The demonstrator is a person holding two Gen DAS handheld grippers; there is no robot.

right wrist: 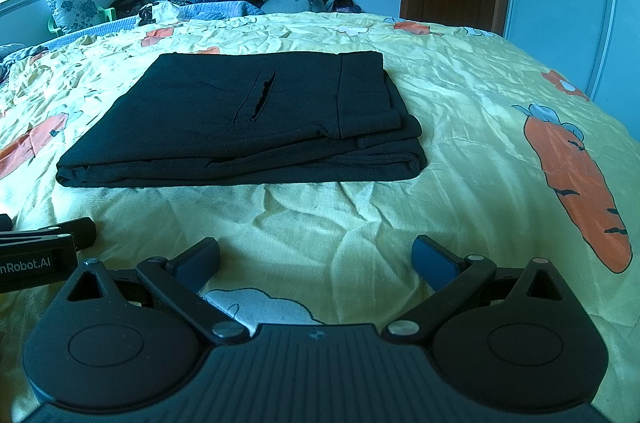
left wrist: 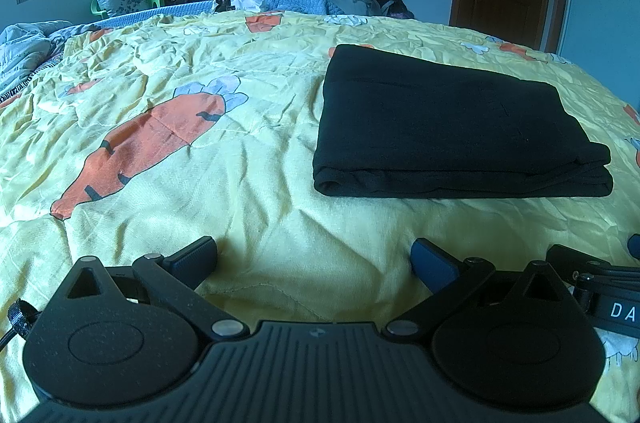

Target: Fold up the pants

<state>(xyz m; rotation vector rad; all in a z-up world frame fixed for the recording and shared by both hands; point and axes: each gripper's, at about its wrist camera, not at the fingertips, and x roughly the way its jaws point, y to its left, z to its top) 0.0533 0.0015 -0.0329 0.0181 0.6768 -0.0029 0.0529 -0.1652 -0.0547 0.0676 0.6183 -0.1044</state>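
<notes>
The black pants (right wrist: 240,119) lie folded flat on the yellow carrot-print quilt (right wrist: 460,143), long side running left to right, pocket slit up. Left gripper (left wrist: 314,257) and right gripper (right wrist: 316,255) rest gaping, empty; the left one's side reads "nRobot.AI".

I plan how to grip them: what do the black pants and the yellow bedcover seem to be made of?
Black pants: probably a matte woven or knit cloth; no shine, soft rounded fold edges. Yellow bedcover: likely thin printed cotton, quilted; fine crinkles and stitch lines show.
</notes>
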